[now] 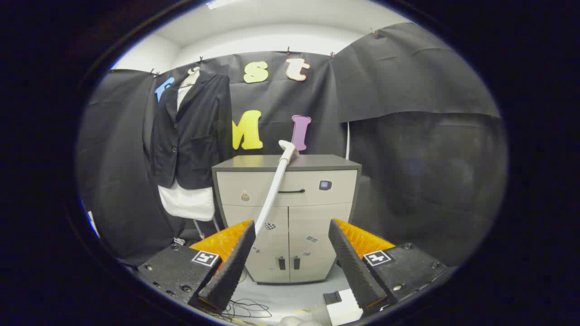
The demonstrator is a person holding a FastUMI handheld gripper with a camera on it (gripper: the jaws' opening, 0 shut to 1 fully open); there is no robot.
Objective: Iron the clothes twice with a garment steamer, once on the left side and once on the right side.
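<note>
Before the cabinet (290, 217), the hand-held gripper (292, 265) has its fingers spread wide apart, nothing between them; the cabinet's lower doors show through the gap.

A white steamer wand (273, 190) slants up across the cabinet's front, from behind the left fingertip (235, 262) to its head (288, 148), which sits just above the cabinet's top edge. Whether the head touches the top cannot be told. Neither finger presses on the wand.

That cabinet is grey with a dark top, one drawer with a dark handle (291, 191) and two doors below. A small round knob (245, 196) sits left on the drawer front, and a small dark panel (325, 184) sits right on it.

Left of the cabinet, a dark jacket (190, 136) hangs upright on a hanger against the wall, over a white shirt (188, 203) whose hem shows below the jacket. The jacket's lower right edge lies just beside the cabinet's left side, and is well apart from the fingers.

On the floor (290, 294) in front of the cabinet, thin dark cables (244, 310) lie looped near the left finger.
</note>
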